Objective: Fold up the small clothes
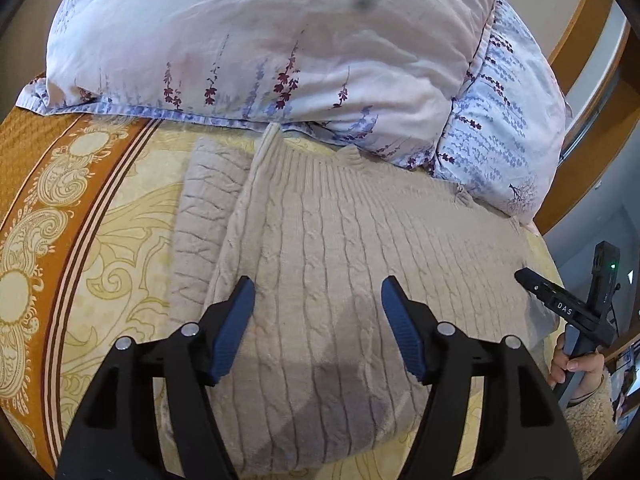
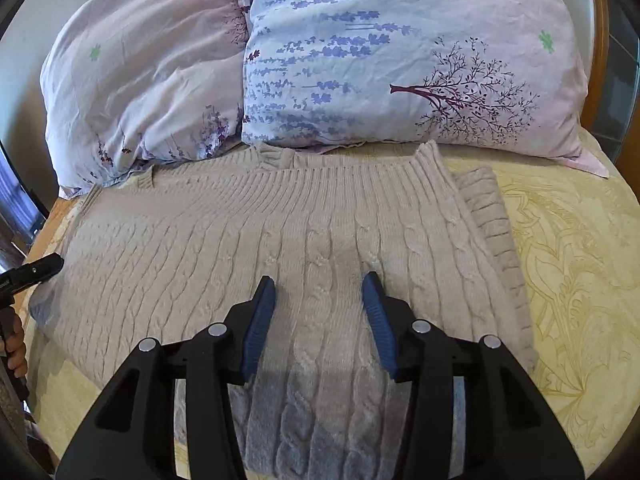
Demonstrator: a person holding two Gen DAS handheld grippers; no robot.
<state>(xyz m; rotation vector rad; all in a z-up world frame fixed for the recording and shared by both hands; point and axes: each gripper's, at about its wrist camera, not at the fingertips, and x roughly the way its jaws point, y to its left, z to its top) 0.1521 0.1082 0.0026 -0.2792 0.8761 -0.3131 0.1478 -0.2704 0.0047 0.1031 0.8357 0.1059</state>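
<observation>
Black left gripper (image 1: 318, 300) and right gripper (image 2: 319, 300) are held released, nothing grasped, above the beige cable-knit sweater (image 2: 320, 232) spread on the yellow patterned bedspread (image 2: 560, 240) below two floral pillows (image 2: 400, 60). Soft, thick, limp knit is judged easiest taken at a ribbed edge; bare bedspread is left along both sides

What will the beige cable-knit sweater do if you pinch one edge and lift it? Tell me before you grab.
The sweater will probably droop and stretch, not lift flat: it is soft knit lying limp on the bedspread. The flap already folded over would likely slide open. Its thick ribbed surface should grip the blue pads well, so slipping seems unlikely.
</observation>
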